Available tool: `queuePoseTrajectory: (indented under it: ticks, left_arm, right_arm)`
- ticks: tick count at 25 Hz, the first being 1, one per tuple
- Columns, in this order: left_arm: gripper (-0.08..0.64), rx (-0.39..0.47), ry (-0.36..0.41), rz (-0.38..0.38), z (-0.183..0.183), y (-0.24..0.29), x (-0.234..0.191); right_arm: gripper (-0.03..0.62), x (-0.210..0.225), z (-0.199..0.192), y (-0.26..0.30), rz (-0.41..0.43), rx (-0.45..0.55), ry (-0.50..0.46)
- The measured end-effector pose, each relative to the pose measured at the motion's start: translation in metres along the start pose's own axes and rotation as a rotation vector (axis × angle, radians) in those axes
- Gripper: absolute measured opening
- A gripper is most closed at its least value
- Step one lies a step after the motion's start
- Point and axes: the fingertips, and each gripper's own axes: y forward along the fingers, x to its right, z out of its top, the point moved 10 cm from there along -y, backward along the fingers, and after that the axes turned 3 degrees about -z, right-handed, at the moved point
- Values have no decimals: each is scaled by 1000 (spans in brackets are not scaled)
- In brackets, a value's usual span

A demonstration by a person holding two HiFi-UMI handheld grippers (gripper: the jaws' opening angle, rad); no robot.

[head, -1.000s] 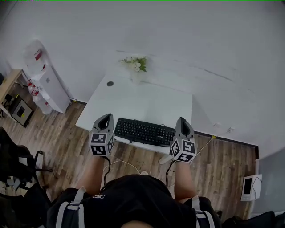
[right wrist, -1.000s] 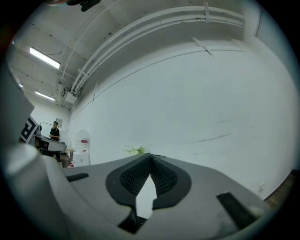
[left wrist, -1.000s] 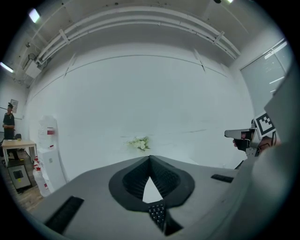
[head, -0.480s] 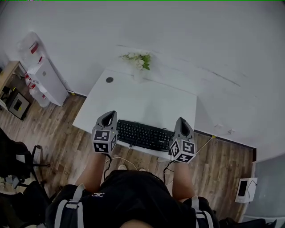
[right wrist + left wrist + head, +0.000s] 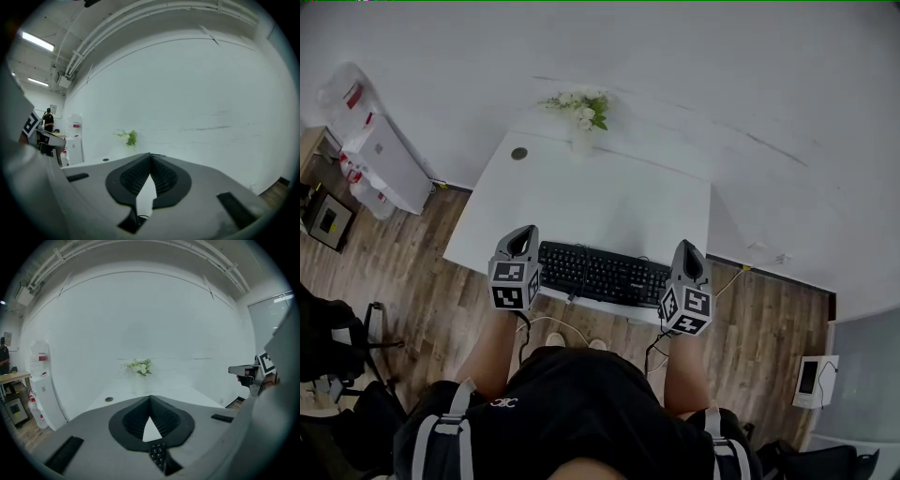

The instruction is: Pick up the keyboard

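The keyboard lies along the near edge of the surface, between the left tool and right tool — both pinched closed, empty. Unopened, they would likely just shove it — perhaps off that edge.

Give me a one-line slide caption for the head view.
Person at a white desk, shut left gripper and right gripper poised at either end of a black keyboard; flowers behind.

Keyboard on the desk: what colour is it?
The keyboard is black; the head view shows it best.
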Motion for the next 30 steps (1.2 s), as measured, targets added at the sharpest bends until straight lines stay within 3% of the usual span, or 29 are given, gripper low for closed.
queuePoseTrajectory:
  ticks: [4, 5, 7, 10, 17, 30]
  left_arm:
    - [14, -20, -30, -2, -8, 7, -6]
    - [49, -23, -44, -5, -9, 8, -7]
    - [156, -15, -61, -20, -11, 9, -10]
    - [209, -19, -56, -36, -15, 14, -15]
    - [209, -111, -105, -60, -44, 30, -28]
    - [210, -389, -173, -129, -133, 62, -31]
  right_arm:
    - [6, 3, -10, 2, -3, -4, 33]
    - [8, 4, -12, 1, 10, -3, 49]
    - [175, 6, -17, 1, 55, -14, 83]
    - [201, 12, -28, 4, 59, -53, 102]
    - [201, 26, -60, 4, 22, -142, 113]
    - [199, 50, -150, 11, -6, -403, 230]
